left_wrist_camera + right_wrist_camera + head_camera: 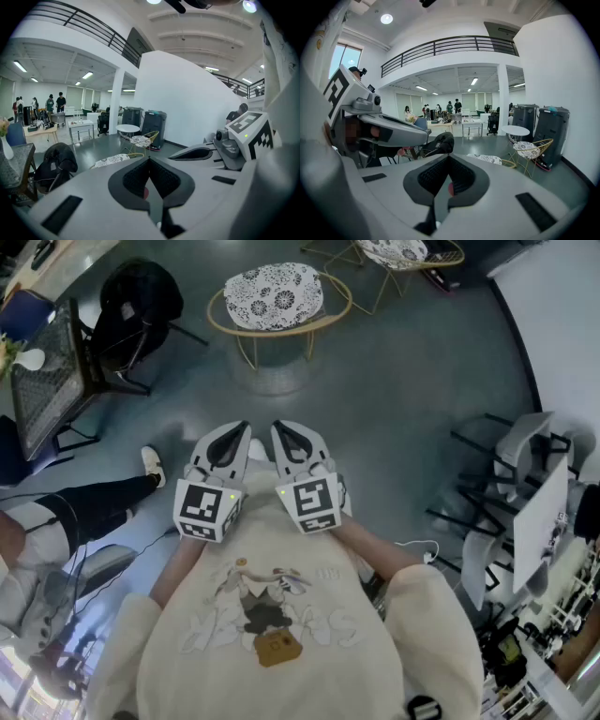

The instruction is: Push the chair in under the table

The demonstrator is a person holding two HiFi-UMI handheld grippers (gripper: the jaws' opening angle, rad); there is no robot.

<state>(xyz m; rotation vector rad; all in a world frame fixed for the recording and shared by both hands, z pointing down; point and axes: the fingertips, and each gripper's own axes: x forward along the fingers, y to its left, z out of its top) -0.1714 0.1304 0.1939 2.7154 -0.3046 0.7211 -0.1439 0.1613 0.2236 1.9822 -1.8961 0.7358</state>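
Left claw point(239, 431) and right claw point(284, 431) are both clenched on nothing, side by side and well apart from the table point(42, 395). The black chair point(141, 306), with a dark jacket over its back, stands just beside the table and does not look tucked under it. A yellow chair point(277, 301) sits farther from the table, so I judge the black one is my target. The step in hand is the approach, with the chair untouched. Next I need to close on the table, come round behind the chair's back, set both closed claws against it and shove it straight in.
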